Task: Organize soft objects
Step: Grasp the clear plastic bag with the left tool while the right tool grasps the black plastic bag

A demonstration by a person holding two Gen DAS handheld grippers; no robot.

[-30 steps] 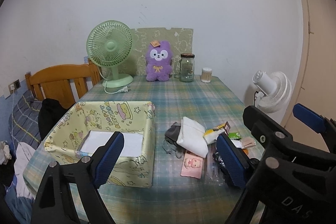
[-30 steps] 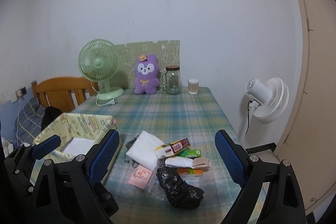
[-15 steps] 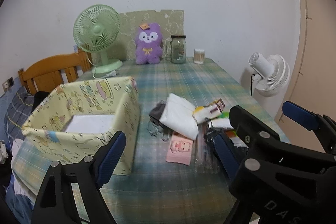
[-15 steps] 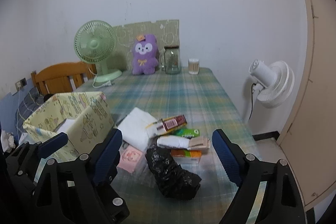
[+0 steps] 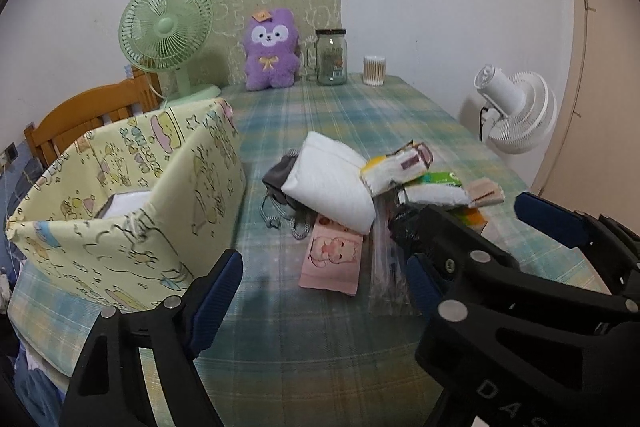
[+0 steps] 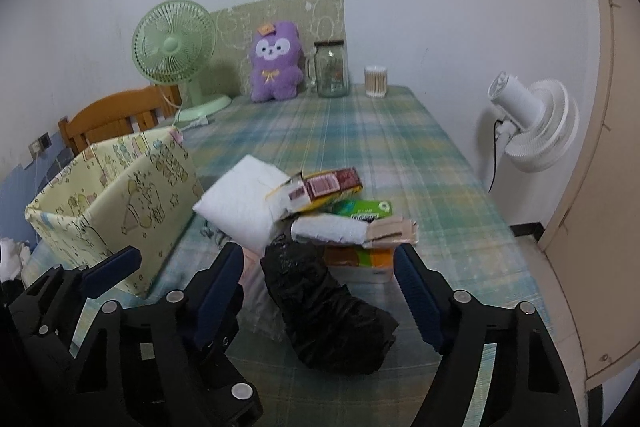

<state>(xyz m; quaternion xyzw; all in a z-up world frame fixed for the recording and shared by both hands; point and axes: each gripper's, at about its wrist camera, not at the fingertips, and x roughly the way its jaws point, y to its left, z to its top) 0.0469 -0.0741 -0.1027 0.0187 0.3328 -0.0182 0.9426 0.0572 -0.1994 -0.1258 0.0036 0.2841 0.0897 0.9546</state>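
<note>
The right hand-held gripper (image 6: 320, 283), jaws just narrowing yet not gripping, straddles the crumpled black plastic bag (image 6: 332, 311) on the plaid-clothed desk (image 6: 360, 131); the left hand-held gripper (image 5: 320, 287) gapes empty beside the yellow cartoon-print fabric box (image 5: 132, 195).

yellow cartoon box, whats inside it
Inside the yellow box, the left wrist view shows only a flat white thing low down at the bottom. The near wall hides the rest of the inside, so anything else in there cannot be seen.
</note>
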